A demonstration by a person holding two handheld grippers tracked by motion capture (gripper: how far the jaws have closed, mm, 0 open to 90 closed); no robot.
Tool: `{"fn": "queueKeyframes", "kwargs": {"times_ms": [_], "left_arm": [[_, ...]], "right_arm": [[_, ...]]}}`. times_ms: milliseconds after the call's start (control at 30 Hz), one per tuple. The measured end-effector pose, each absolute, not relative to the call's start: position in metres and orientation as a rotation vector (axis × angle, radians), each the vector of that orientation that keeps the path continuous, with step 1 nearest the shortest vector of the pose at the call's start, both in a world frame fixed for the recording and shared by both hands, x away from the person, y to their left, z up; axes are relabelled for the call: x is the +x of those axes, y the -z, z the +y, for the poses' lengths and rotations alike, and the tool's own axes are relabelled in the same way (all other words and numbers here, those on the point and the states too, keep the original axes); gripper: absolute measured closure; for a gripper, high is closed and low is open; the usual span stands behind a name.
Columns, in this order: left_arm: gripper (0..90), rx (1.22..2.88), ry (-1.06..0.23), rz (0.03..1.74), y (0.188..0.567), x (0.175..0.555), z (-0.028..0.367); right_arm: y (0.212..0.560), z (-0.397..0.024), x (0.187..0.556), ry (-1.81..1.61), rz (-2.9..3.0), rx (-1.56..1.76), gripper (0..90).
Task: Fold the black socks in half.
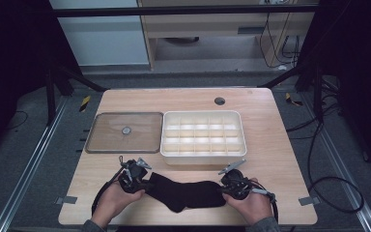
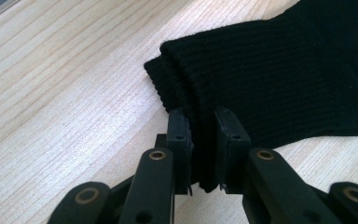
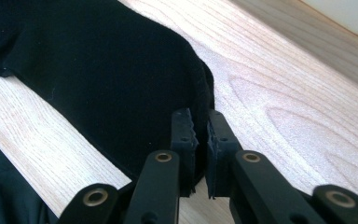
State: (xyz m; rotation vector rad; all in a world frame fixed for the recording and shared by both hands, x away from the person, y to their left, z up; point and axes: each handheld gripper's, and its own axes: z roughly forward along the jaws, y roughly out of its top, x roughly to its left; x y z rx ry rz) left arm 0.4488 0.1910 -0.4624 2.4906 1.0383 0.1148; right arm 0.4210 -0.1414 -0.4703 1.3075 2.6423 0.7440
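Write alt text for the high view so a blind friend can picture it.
Two hand-held grippers pinch a black sock at opposite ends, the left gripper and right gripper, on a wooden table. Behind it sit a white compartment tray and, to its left, a clear flat lid.

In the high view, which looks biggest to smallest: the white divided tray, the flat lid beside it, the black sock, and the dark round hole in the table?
1. White divided tray and flat lid: too alike to rank.
2. Black sock, though nearer the camera.
3. Round hole, by far the smallest.
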Motion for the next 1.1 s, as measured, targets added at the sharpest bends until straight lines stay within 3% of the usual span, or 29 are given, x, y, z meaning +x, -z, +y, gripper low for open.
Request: {"fn": "queueKeyframes", "kwargs": {"times_ms": [767,833,1000,1100], "left_arm": [[77.2,2.491,-0.132,1.002,0.435,0.453,0.200],[77.2,2.496,-0.125,1.001,0.434,0.452,0.201],[77.1,2.490,-0.126,1.006,0.433,0.453,0.204],[77.0,2.495,-0.127,0.999,0.432,0.453,0.204]], "right_arm": [[0.469,-0.132,0.422,-0.784,2.648,1.296,84.5],[0.470,-0.131,0.421,-0.792,2.652,1.278,80.5],[0.467,-0.129,0.421,-0.808,2.622,1.285,57.3],[0.468,-0.128,0.420,-0.802,2.625,1.284,54.5]]}}
